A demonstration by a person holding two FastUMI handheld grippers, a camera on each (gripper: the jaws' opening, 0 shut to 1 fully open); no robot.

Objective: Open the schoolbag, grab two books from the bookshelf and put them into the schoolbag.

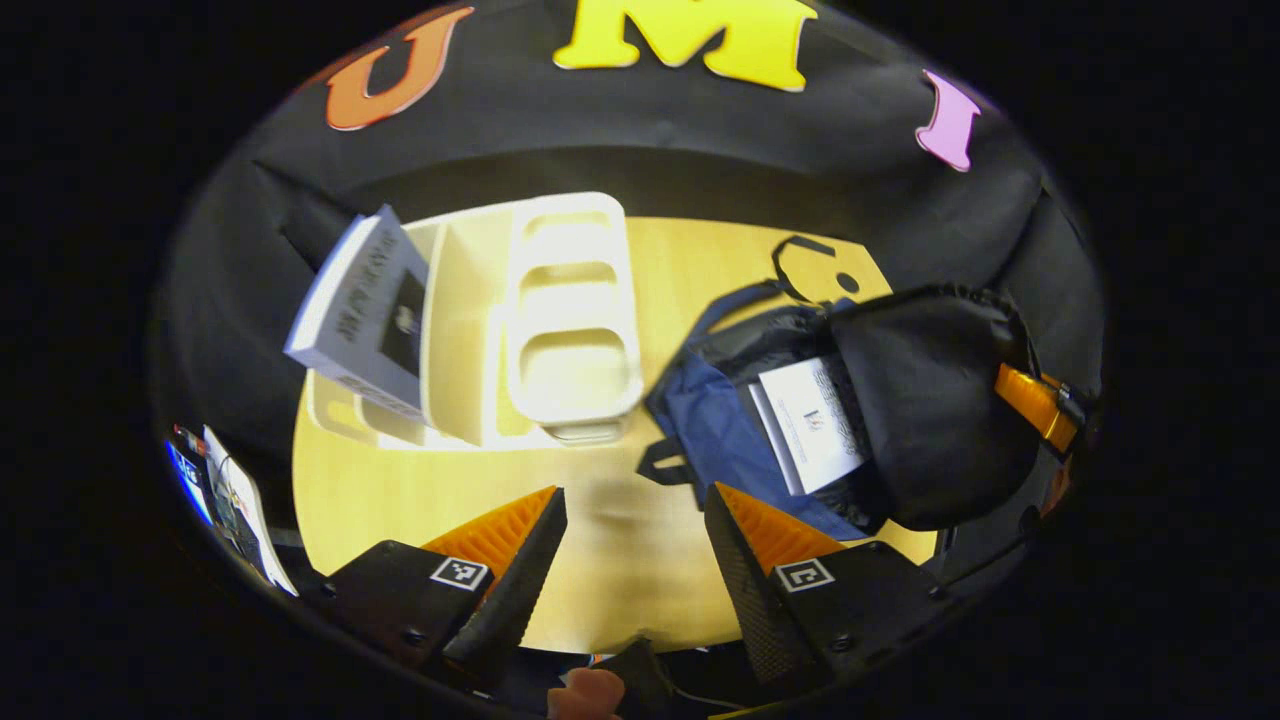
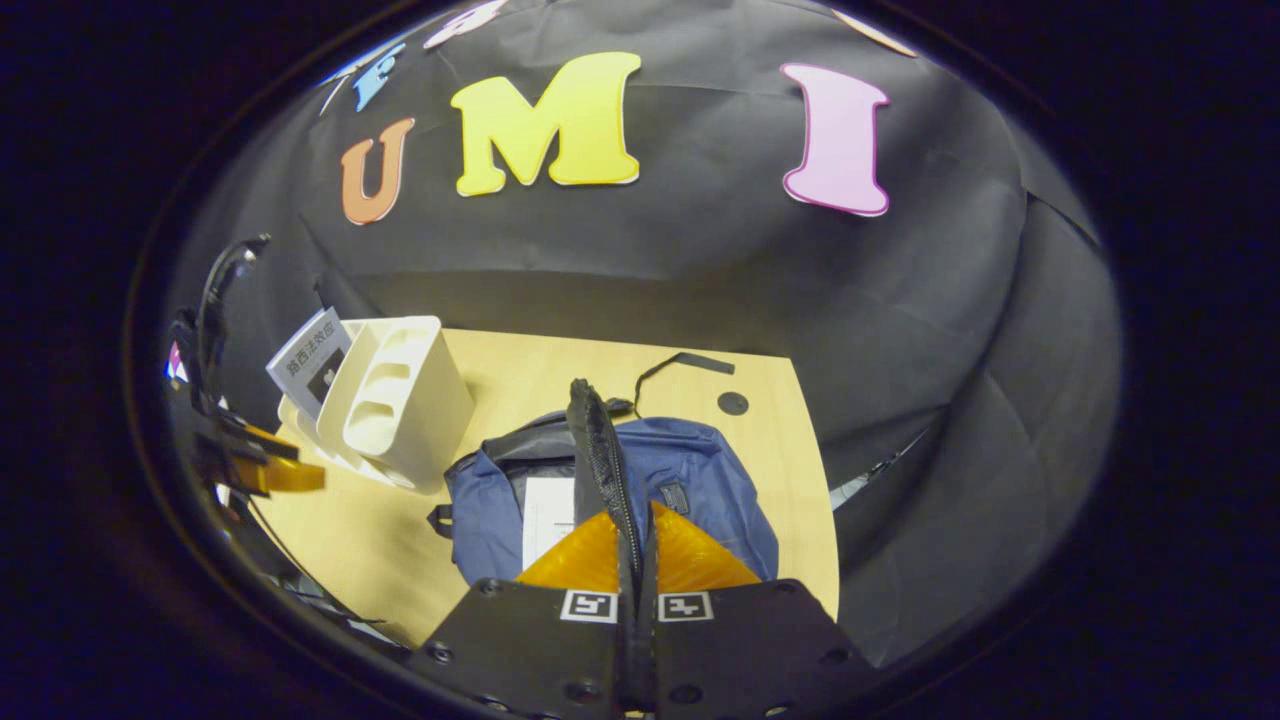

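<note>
My right gripper [image 2: 636, 560] pinches the schoolbag [image 2: 700, 480] flap; left gripper [image 1: 635, 530] open, above counter [image 1: 620, 560], bag rightward.

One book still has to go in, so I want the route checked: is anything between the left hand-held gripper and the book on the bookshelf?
Nothing visible. The left hand-held gripper hangs open above bare table; the book leans at the bookshelf's outer end, unobstructed.
</note>
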